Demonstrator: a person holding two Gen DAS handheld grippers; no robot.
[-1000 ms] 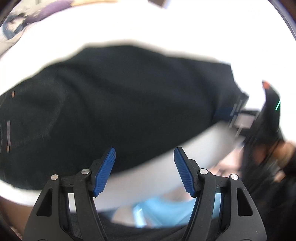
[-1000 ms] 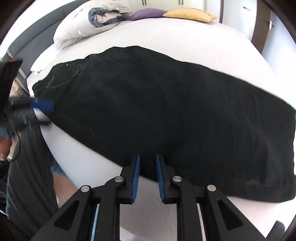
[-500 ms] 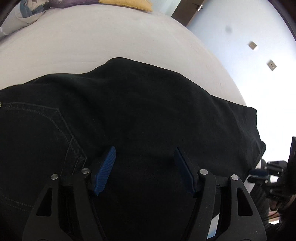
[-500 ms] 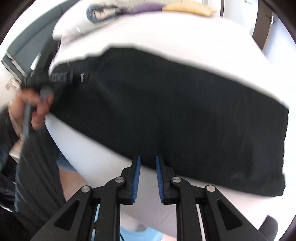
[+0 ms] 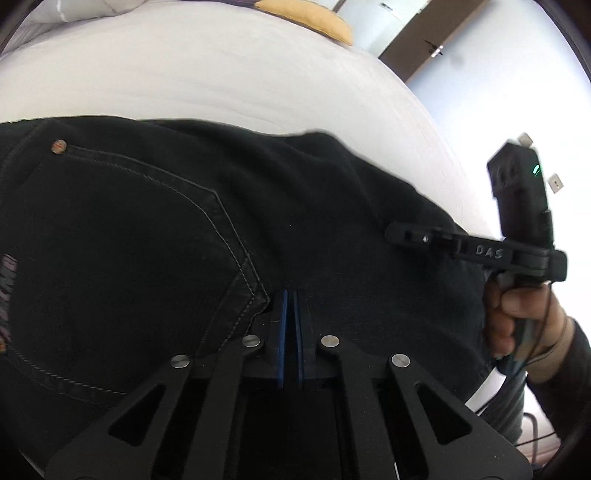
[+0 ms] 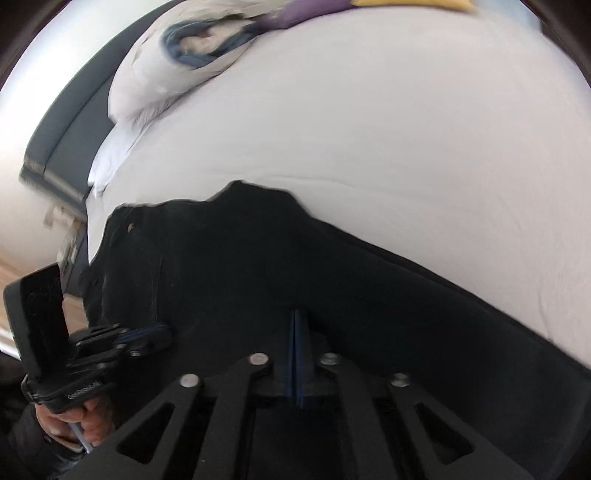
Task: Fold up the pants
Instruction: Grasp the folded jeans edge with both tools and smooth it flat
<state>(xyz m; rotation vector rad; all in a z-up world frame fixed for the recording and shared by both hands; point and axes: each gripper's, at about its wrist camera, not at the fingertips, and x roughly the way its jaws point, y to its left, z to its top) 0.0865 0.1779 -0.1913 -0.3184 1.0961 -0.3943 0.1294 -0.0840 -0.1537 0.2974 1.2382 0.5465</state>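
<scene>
Both grippers' fingers [image 5: 290, 314] [image 6: 297, 332] had just pinched shut on the black denim pants [image 5: 147, 240] on the white bed [image 5: 221, 74], the fold not yet made.

One pair of black pants [image 5: 155, 236] counted on one bed [image 5: 221, 74], two grippers [image 5: 290, 306] [image 6: 297, 332], two hands [image 5: 517, 317] [image 6: 79, 424], one white pillow [image 6: 166, 70], one purple cushion [image 6: 310, 11], one yellow cushion [image 5: 314, 20]
</scene>
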